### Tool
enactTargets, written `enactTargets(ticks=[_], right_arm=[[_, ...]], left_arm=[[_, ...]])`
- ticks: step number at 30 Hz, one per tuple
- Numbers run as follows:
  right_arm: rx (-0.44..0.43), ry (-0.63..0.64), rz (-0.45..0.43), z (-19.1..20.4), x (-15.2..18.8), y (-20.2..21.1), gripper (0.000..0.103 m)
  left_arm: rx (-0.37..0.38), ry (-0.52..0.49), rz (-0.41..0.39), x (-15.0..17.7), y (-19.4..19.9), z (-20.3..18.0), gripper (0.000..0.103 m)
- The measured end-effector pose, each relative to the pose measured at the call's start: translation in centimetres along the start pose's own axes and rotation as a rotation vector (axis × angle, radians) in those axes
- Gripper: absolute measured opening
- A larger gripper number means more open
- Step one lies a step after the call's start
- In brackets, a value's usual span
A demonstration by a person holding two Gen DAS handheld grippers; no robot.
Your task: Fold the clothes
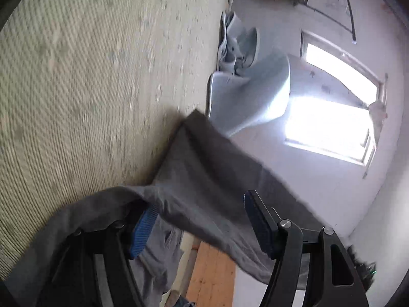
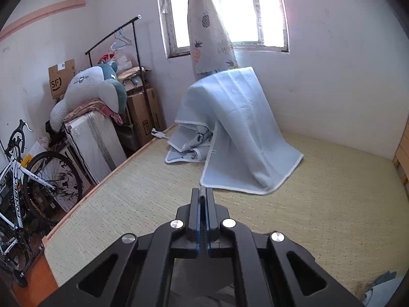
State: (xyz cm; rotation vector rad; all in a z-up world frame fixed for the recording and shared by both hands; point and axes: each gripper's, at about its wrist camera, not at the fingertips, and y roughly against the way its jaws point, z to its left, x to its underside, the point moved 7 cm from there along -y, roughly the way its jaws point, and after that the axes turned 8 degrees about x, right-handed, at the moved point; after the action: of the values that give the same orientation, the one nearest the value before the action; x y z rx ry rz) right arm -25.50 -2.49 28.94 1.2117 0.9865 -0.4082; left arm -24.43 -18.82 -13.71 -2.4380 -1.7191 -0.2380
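Aloft: grey garment (image 1: 204,179) held off the woven mat (image 1: 89,89), seen from the left wrist.

Left gripper (image 1: 196,225) jaws are seen spread wide, the cloth draped over and between the blue pads (image 1: 141,232), not pinched; one folded corner is pointed up toward the mat's far edge. Right gripper (image 2: 203,204) jaws are seen pressed together, with a thin dark strip caught between the pads; what it is cannot be told from this view. Mat (image 2: 294,204) is seen bare ahead of the right gripper, with open room to the right and front. A pale blue blanket (image 2: 237,133) is draped at the mat's far edge beneath the window (image 2: 230,7). The left edge is bordered by a wooden rim (image 2: 84,197), beyond which a bicycle (image 2: 28,179) and cardboard boxes (image 2: 143,112) are crowded.
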Motion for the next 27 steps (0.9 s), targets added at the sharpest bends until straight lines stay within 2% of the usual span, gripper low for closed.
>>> enactTargets(ticks=[6, 7, 10, 15, 18, 21, 27], right_arm=[[0.036, 0.004, 0.043, -2.9, 2.6, -1.7, 0.000], [0.042, 0.004, 0.048, -3.4, 3.1, -2.1, 0.000], [0.053, -0.019, 0.079, -5.6, 5.4, -3.5, 0.000], [0.078, -0.078, 0.150, -9.8, 9.9, -5.6, 0.000], [0.091, -0.108, 0.180, -11.9, 12.0, -6.5, 0.000], [0.094, -0.126, 0.167, -12.6, 12.2, -6.1, 0.000], [0.083, -0.091, 0.078, -10.2, 8.4, -3.7, 0.000]], left_arm=[[0.013, 0.002, -0.052, -2.7, 0.3, -0.4, 0.072], [0.014, 0.000, -0.058, -3.4, 2.4, 0.0, 0.072], [0.010, -0.010, -0.076, -4.6, 2.9, 0.6, 0.072], [0.015, -0.018, -0.051, -3.6, 4.0, 0.7, 0.072], [0.043, -0.008, -0.021, -2.9, 3.9, 0.6, 0.072], [0.047, -0.026, 0.036, -2.1, 3.7, 0.1, 0.072], [-0.002, -0.063, 0.100, -0.6, 3.9, -0.2, 0.072]])
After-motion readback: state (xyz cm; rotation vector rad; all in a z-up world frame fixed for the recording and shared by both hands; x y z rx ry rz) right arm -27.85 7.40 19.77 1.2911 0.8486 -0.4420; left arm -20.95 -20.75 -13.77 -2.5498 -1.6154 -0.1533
